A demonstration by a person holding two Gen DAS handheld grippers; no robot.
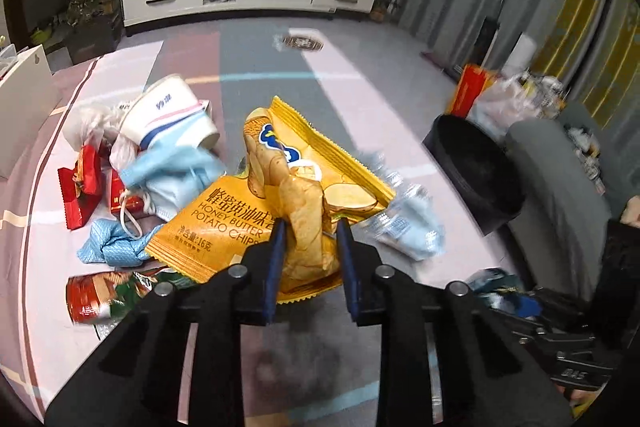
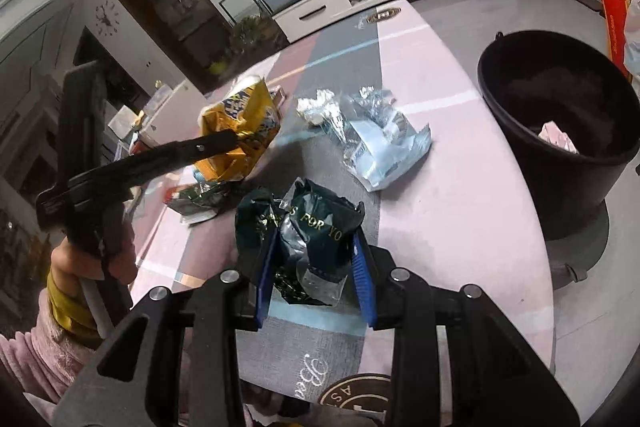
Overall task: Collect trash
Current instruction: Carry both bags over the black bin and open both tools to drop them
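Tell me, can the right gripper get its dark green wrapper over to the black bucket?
Probably yes. The right gripper is shut on the dark green wrapper, and the black bucket stands open-topped off to its right, with only bare table between them and nothing blocking.

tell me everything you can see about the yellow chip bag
The yellow chip bag is a crinkled, glossy foil-like packet printed with potato chips, a blue logo and "HONEY BUTTER POTATO CHIPS" beside Chinese text, with serrated seams. The left gripper has it pinched between its blue fingers, its middle bunched into a fold. In the right wrist view it looks lifted above the table. Its printed lower corner overlaps the trash pile in the left wrist view; contact is unclear.
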